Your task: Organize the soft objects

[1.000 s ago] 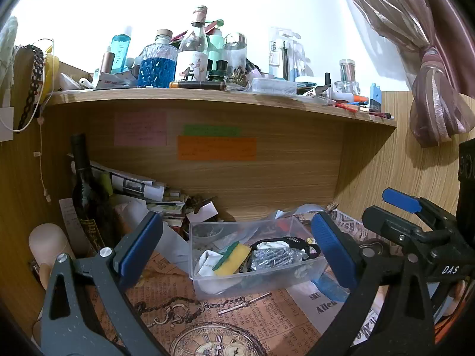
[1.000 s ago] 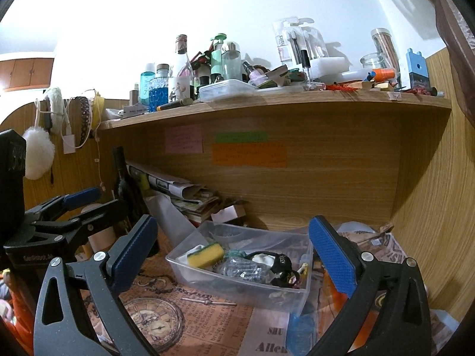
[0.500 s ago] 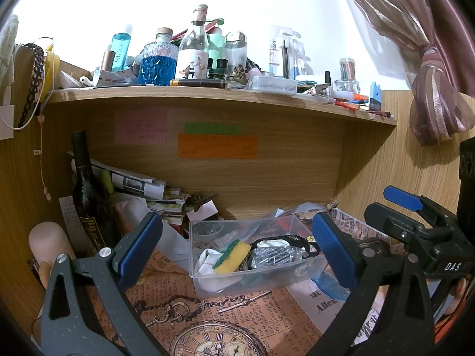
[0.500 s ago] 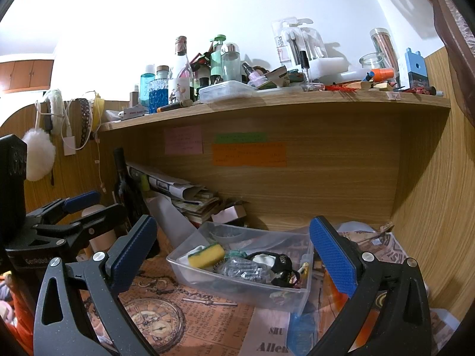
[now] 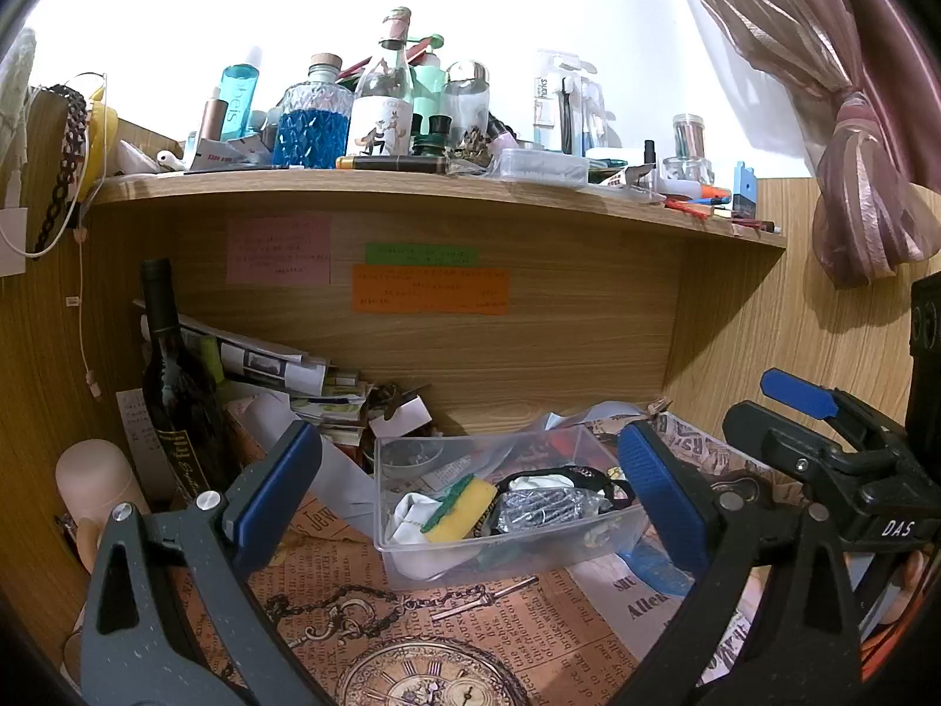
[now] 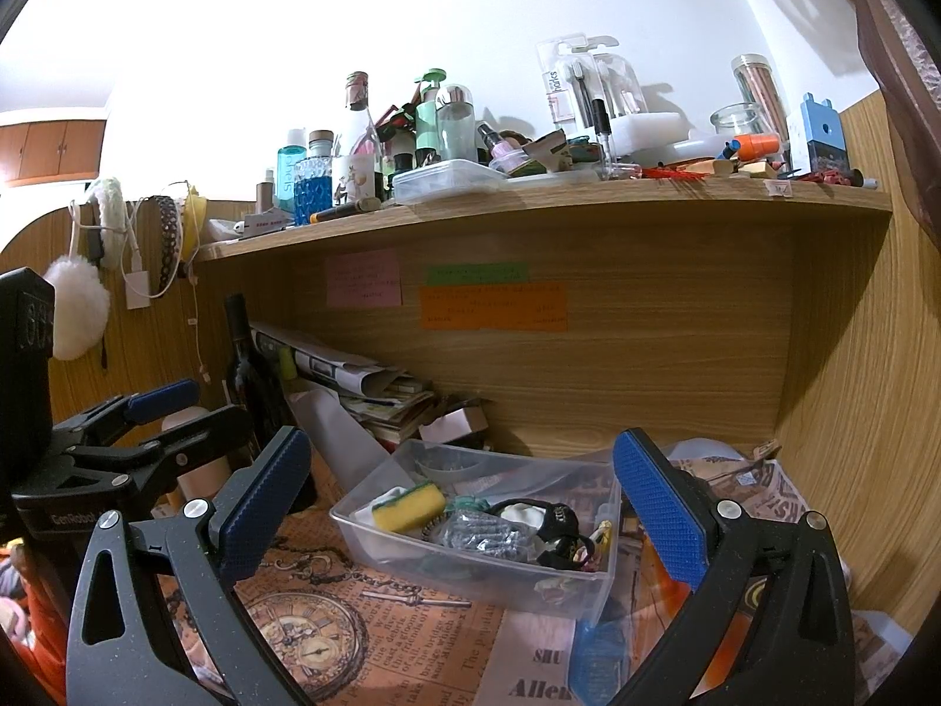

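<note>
Your left gripper [image 5: 470, 488] has its blue-padded jaws spread wide and holds nothing; your right gripper [image 6: 464, 506] is spread the same way, also empty. Straight ahead of both, framed between the fingers, sits the clear rectangular plastic bin [image 5: 506, 559] on the paper-covered worktop [image 5: 529, 635]. Inside it, the yellow sponge with a green scrub face [image 5: 464, 509] lies toward the left gripper's side, resting against a white cloth [image 5: 414, 520], with a crinkled silvery bag [image 5: 544, 509] just beside it. A dark wine bottle [image 5: 173, 394] stands upright left of the bin.
</note>
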